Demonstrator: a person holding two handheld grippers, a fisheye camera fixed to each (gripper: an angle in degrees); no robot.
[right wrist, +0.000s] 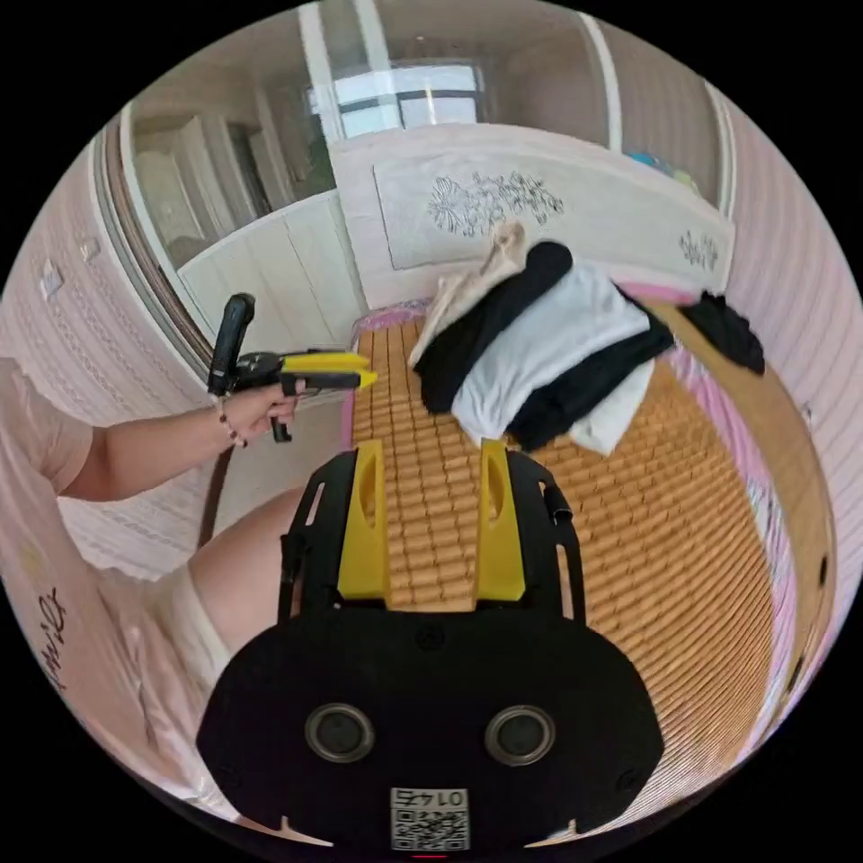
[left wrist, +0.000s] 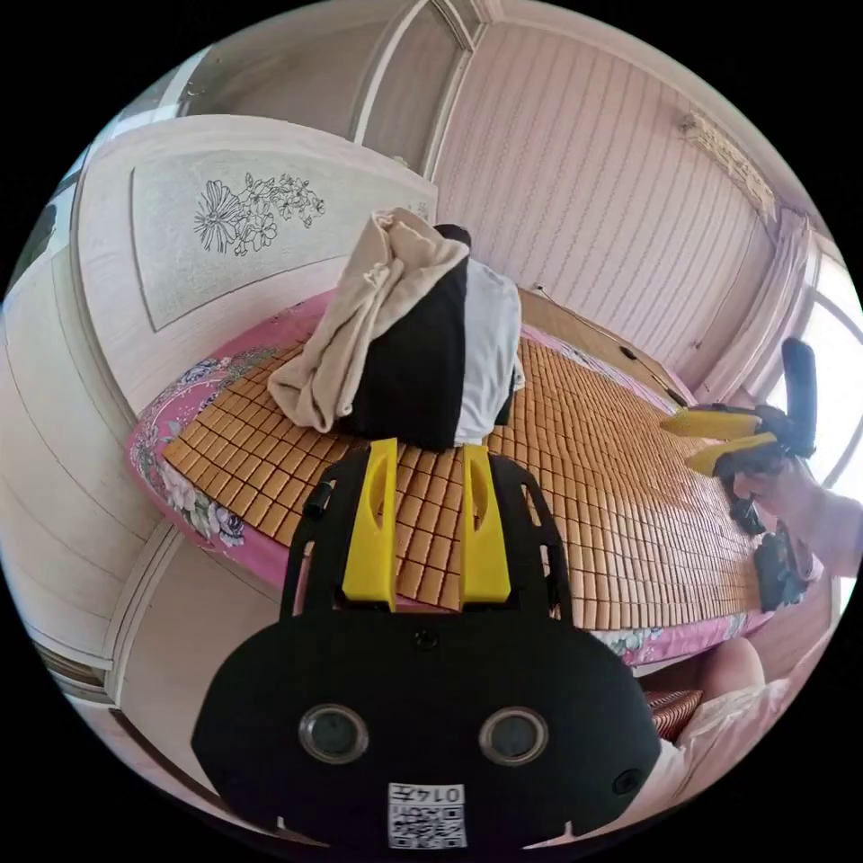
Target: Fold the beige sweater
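Both grippers, left [left wrist: 428, 520] and right [right wrist: 431, 520], are hovering over the bamboo mat [right wrist: 629, 575] on the bed, jaws parted, gripping nothing. Beige sweater [left wrist: 364, 315] is draping atop the clothes pile [right wrist: 539, 351] near the headboard [right wrist: 539, 207].

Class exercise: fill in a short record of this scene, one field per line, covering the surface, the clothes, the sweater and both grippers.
surface: bamboo mat on a bed with a floral pink sheet
clothes: pile of black and white garments near the headboard
beige sweater: crumpled, draped on the pile, not yet folded
left gripper: open, holding nothing, aimed at the pile
right gripper: open, holding nothing, over the mat
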